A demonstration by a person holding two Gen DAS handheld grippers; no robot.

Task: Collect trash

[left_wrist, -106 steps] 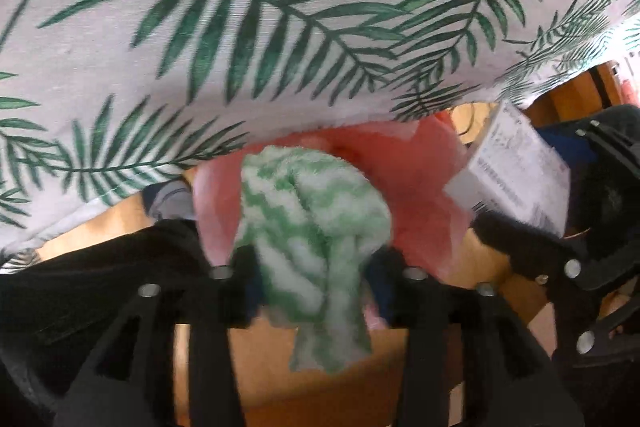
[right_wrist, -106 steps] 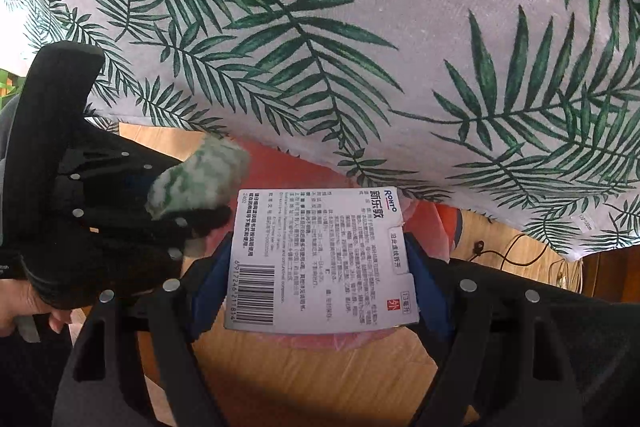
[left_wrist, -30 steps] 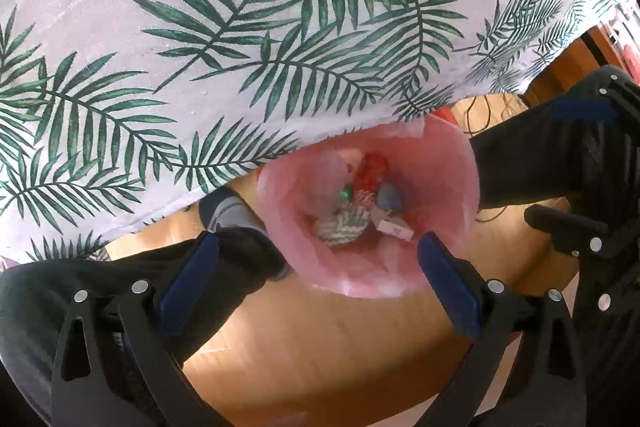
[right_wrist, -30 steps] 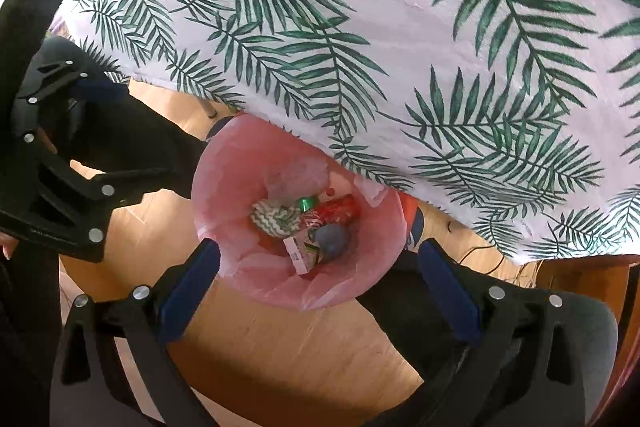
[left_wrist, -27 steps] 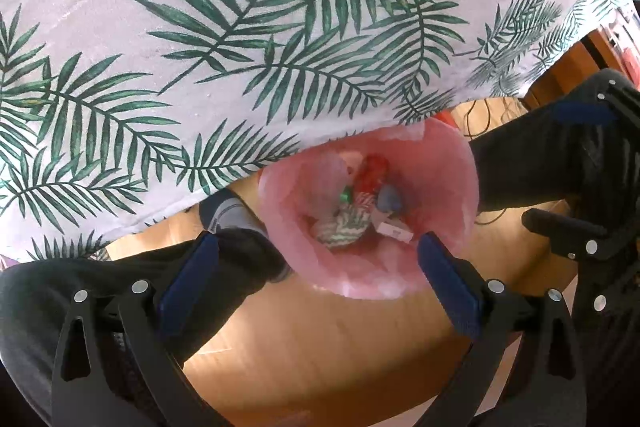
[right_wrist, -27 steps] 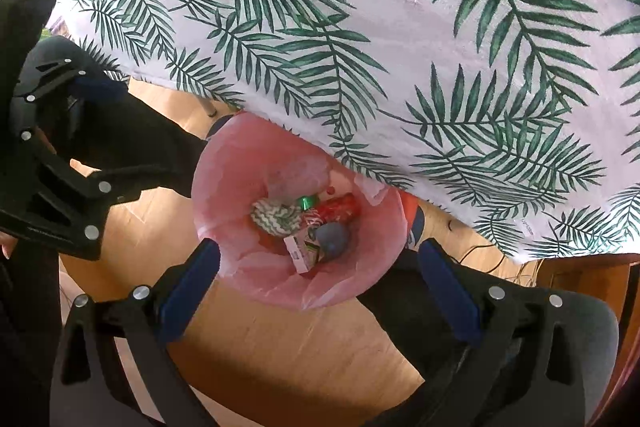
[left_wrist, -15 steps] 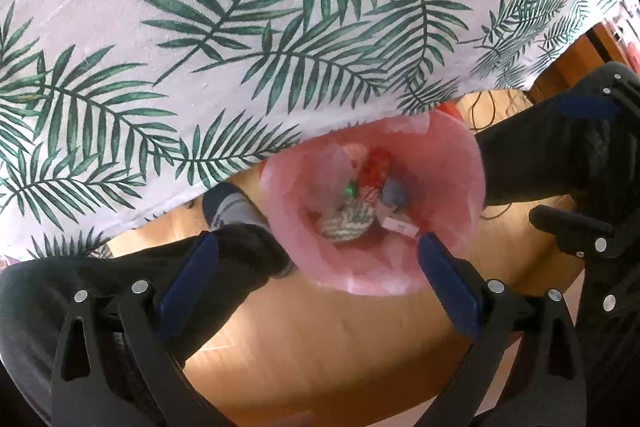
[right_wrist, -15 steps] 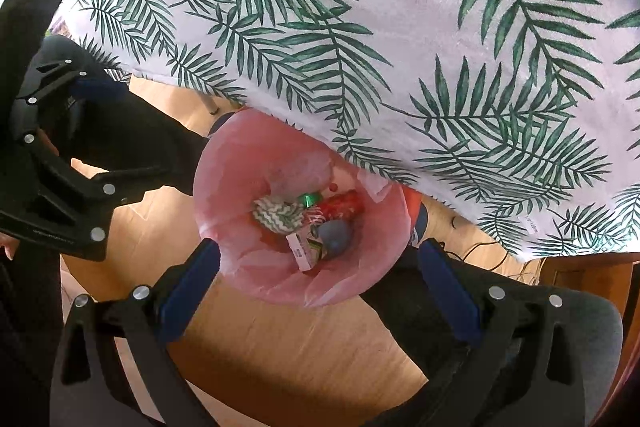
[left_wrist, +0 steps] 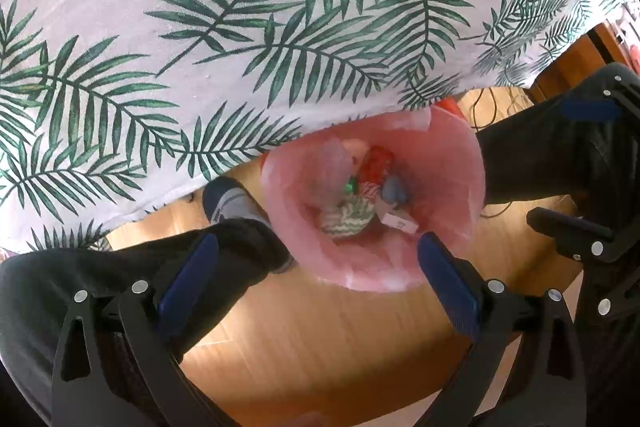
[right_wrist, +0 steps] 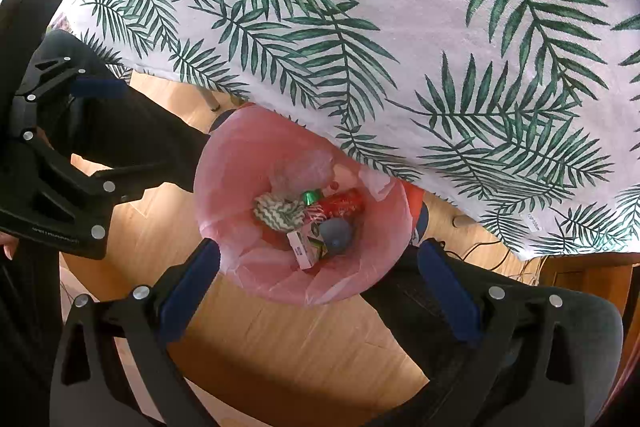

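Several bits of trash lie in the pink-lined bin [right_wrist: 240, 163] on the wooden floor [right_wrist: 280, 339]: a green-and-white zigzag cloth [right_wrist: 279, 211], a red can [right_wrist: 340, 203], a small white box [right_wrist: 303, 249]. Beside it hangs the worktop's palm-leaf cloth [right_wrist: 400, 27], with dark-trousered legs [left_wrist: 120, 279] flanking it. Left gripper [left_wrist: 318, 277] and right gripper [right_wrist: 319, 277] both gape, empty.

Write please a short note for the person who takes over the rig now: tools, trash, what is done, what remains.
Left tool: open, empty, above the pink-lined bin.
Right tool: open, empty, above the same bin.
In the bin: green-white cloth, white box, red can, grey lump.
Done: those pieces are inside.
Left: the leaf-print tablecloth shows no trash in these views; check the rest of the table.
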